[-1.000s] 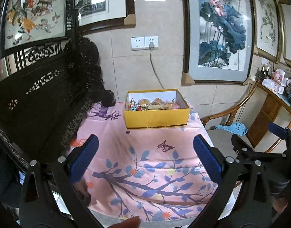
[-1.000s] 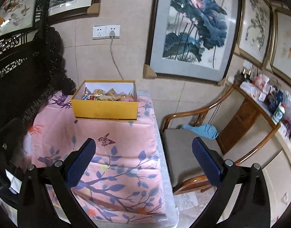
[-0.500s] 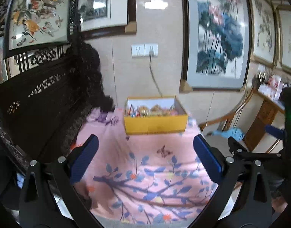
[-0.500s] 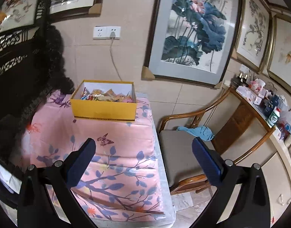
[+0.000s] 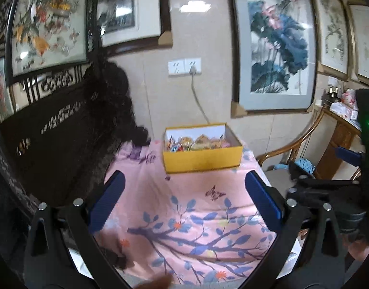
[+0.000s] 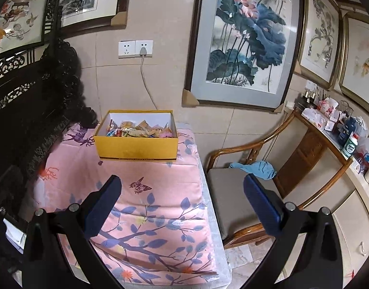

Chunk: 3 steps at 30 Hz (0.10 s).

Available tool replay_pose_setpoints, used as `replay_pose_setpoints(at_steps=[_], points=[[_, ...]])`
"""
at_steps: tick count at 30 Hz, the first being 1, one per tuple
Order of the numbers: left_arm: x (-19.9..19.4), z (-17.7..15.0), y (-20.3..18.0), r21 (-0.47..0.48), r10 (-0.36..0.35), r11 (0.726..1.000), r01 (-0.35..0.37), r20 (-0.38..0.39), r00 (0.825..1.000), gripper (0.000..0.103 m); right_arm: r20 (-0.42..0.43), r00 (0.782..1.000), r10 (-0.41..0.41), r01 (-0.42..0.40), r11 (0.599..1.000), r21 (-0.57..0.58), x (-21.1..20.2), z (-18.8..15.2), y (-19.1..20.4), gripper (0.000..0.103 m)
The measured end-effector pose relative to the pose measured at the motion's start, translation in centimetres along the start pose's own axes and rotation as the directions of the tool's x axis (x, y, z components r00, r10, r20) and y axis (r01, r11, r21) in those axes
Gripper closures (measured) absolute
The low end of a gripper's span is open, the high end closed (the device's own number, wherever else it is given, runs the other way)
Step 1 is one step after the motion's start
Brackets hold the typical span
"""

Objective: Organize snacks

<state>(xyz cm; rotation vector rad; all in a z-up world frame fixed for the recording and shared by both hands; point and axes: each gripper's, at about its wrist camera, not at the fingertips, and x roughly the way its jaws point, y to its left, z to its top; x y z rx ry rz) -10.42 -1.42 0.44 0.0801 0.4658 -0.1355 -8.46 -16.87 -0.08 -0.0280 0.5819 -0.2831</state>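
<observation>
A yellow box (image 5: 201, 160) (image 6: 136, 148) stands at the far end of a table covered with a pink floral cloth (image 5: 184, 207) (image 6: 141, 204). Several wrapped snacks (image 5: 196, 142) (image 6: 138, 130) lie inside it. My left gripper (image 5: 183, 200) is open and empty, held above the near part of the cloth, well short of the box. My right gripper (image 6: 182, 198) is open and empty, above the table's right edge, also well back from the box. The right gripper's body (image 5: 328, 187) shows at the right of the left wrist view.
A dark carved wooden screen (image 5: 52, 132) (image 6: 23, 110) borders the table's left side. A wooden armchair (image 6: 251, 185) with a blue cloth (image 6: 256, 168) on its seat stands to the right. A sideboard (image 6: 340, 144) with bottles lies further right. A cable (image 6: 146, 84) hangs from a wall socket behind the box.
Both grippers have drawn back and risen, so the box and table look smaller and lower. The jaws stay open and empty.
</observation>
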Motion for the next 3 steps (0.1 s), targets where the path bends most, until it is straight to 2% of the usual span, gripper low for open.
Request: replay_pose_setpoints(at_steps=[3], points=[[0.56,-0.29,0.48,-0.031,-0.010,0.999,0.010,-0.028,1.000,0.002,0.000,1.000,-0.004,0.004,1.000,0.007,-0.12,-0.15,-0.27,0.001]])
